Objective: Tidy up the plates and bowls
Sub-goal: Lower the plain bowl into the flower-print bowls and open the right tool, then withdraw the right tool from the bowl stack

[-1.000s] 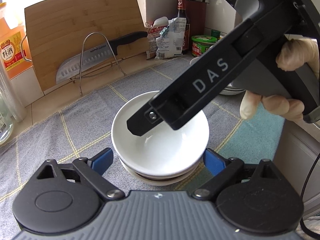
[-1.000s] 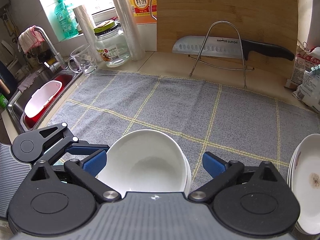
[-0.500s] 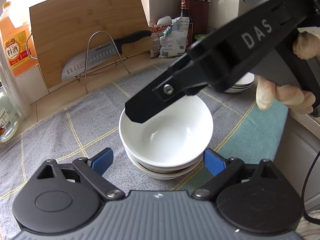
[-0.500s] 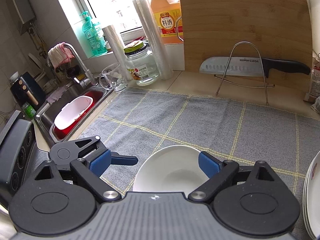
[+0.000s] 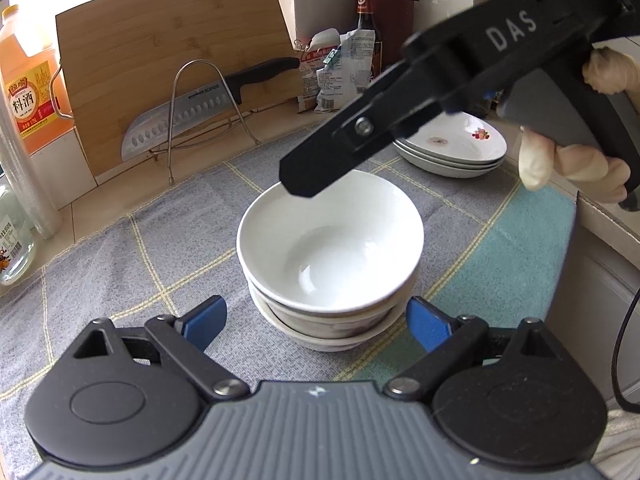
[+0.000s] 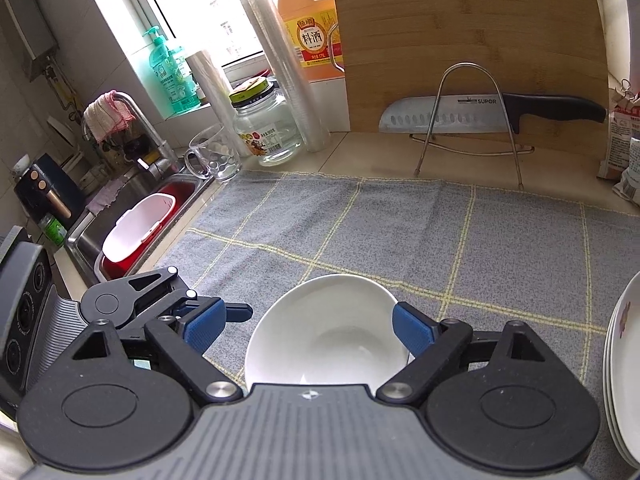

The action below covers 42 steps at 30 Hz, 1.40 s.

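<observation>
Three white bowls [image 5: 332,248] sit nested in a stack on the grey checked cloth [image 5: 120,280]. My left gripper [image 5: 316,320] is open, and its blue fingertips flank the near side of the stack without touching it. My right gripper [image 6: 308,326] hovers above the stack, held by a gloved hand [image 5: 568,160]. Its jaws are closing, and the top bowl [image 6: 320,332] shows below and between the pads, which do not press on it. One of its black fingers [image 5: 320,172] hangs over the bowl's far rim. A stack of white plates [image 5: 452,148] stands at the right, also seen as plates [image 6: 624,360].
A knife [image 6: 480,114] rests on a wire stand against a bamboo cutting board [image 6: 472,40] at the back. A glass jar [image 6: 264,132], a cup [image 6: 216,156] and bottles stand by the sink [image 6: 132,232]. Food packets [image 5: 344,68] lie at the back right.
The right gripper has lifted out of the top bowl toward its far rim, and its jaws have narrowed. The bowl stays on the stack. The left gripper has not moved.
</observation>
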Motion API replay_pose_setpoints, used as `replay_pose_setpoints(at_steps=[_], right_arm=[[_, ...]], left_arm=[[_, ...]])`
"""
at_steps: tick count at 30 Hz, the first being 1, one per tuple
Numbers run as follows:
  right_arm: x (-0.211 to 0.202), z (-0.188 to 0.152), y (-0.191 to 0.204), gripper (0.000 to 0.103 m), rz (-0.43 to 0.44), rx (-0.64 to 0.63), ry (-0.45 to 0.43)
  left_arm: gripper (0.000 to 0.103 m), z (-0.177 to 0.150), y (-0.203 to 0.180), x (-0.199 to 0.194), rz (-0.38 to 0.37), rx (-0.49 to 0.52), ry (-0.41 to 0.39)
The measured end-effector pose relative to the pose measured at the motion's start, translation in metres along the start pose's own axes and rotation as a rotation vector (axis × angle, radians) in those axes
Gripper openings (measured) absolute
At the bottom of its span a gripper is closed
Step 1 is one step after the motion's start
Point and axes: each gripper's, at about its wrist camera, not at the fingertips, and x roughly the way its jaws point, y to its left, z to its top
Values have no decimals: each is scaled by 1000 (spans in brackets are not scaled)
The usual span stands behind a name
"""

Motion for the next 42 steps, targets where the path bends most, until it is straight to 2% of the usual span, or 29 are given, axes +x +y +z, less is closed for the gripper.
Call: replay_pose_setpoints(at_steps=[5, 9, 10, 12, 18, 22, 27, 32, 35, 37, 42], right_arm=[[-19, 1, -6, 94, -38, 9, -43], [-25, -4, -17, 92, -156, 21, -56], [-23, -6, -21, 82, -191, 22, -47], [-20, -9, -30, 69, -221, 28, -33], [-21, -25, -45, 69, -202, 49, -30], [-32, -37, -52, 69, -157, 66, -47], [-44, -57, -60, 70, -135, 34, -13], [-21, -86, -67, 70, -155, -37, 100], [1, -98, -62, 70, -163, -113, 155], [12, -100, -53, 77, -185, -200, 162], [33, -99, -32, 82, -166, -397, 172]], left_arm=[[96, -3, 1, 4, 10, -8, 16], [96, -4, -1, 8, 13, -15, 33], [96, -4, -2, 8, 12, -14, 34], [96, -5, -5, 8, 17, -10, 33], [96, -10, -9, 14, 27, -13, 46], [96, -17, -7, 24, 40, -28, 72], [96, -27, 2, 38, 15, -105, 121], [97, -27, -4, 45, 41, -92, 142], [103, -26, -5, 48, 43, -99, 148], [103, -25, -5, 49, 49, -104, 158], [103, -28, -5, 49, 42, -91, 129]])
